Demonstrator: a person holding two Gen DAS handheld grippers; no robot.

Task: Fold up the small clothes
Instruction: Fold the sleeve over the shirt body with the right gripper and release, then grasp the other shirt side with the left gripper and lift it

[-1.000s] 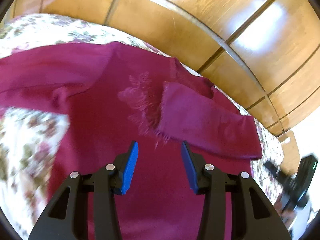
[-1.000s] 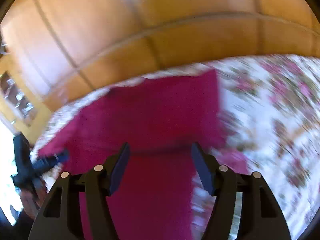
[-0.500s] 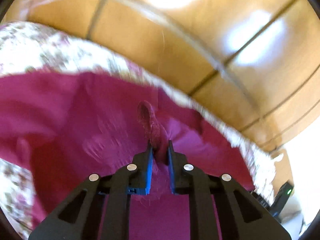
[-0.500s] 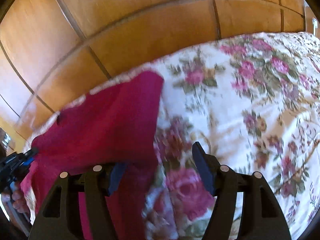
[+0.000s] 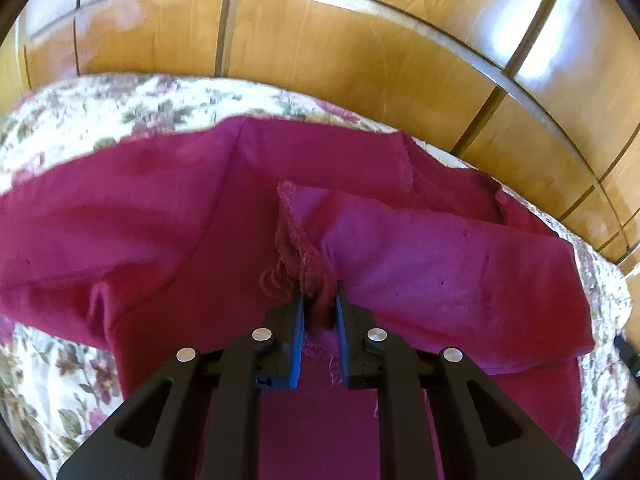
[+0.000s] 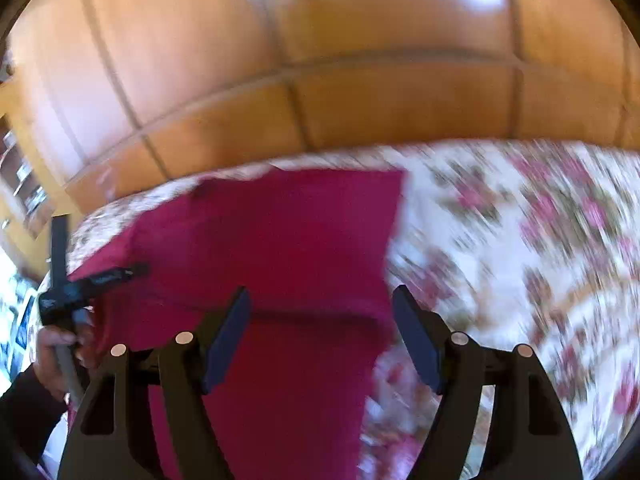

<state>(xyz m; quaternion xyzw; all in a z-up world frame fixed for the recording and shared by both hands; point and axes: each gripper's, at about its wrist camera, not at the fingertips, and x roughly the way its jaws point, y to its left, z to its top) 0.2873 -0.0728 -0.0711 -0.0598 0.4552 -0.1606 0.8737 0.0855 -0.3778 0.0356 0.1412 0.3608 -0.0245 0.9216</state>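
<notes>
A dark red long-sleeved garment [image 5: 192, 216] lies spread on a floral bedspread [image 5: 100, 100]. One sleeve [image 5: 440, 272] is folded across its body. My left gripper [image 5: 319, 304] is shut on the frayed cuff [image 5: 300, 256] of that sleeve and holds it just above the cloth. In the right wrist view the same garment [image 6: 280, 240] lies on the bedspread [image 6: 520, 240], blurred by motion. My right gripper [image 6: 320, 320] is open and empty above the garment's right edge. The left gripper [image 6: 72, 292] and the hand holding it show at the far left.
A wooden panelled wardrobe [image 5: 360, 40] stands right behind the bed and also fills the top of the right wrist view [image 6: 320, 60]. The bedspread stretches bare to the right of the garment. A shelf [image 6: 20, 184] is at the far left.
My left gripper closed on the sleeve's cuff and has drawn it back over the garment. My right gripper stayed open and swung right, then back left over the garment's edge.
</notes>
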